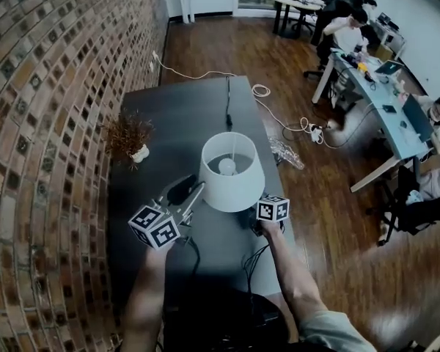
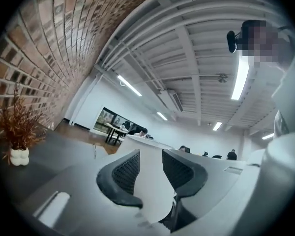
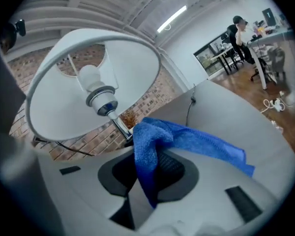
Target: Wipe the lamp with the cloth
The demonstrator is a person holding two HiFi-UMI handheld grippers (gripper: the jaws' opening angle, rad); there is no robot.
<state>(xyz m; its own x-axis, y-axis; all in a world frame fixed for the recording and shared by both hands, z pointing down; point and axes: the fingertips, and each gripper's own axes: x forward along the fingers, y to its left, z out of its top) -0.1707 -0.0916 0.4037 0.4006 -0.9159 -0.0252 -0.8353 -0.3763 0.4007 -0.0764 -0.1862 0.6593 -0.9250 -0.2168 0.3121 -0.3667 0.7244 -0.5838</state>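
Note:
The lamp (image 1: 232, 170) stands mid-table, its white shade seen from above with the bulb showing through the top. My left gripper (image 1: 193, 193) lies on its side at the shade's lower left rim. It is open, and the white shade (image 2: 148, 151) fills the gap between its pads. My right gripper (image 1: 268, 215) sits low at the shade's right, its jaws hidden under the rim in the head view. In the right gripper view it (image 3: 147, 168) is shut on the blue cloth (image 3: 187, 139), which drapes over the jaws. The shade's underside (image 3: 64, 97) and the bulb (image 3: 91, 77) hang just above.
A dried plant in a white vase (image 1: 132, 141) stands by the brick wall (image 1: 51, 123). The lamp's black cord (image 1: 228, 108) runs back across the dark table (image 1: 183, 108). A crumpled clear wrapper (image 1: 286, 152) lies at the table's right edge. People sit at desks (image 1: 381, 101) far right.

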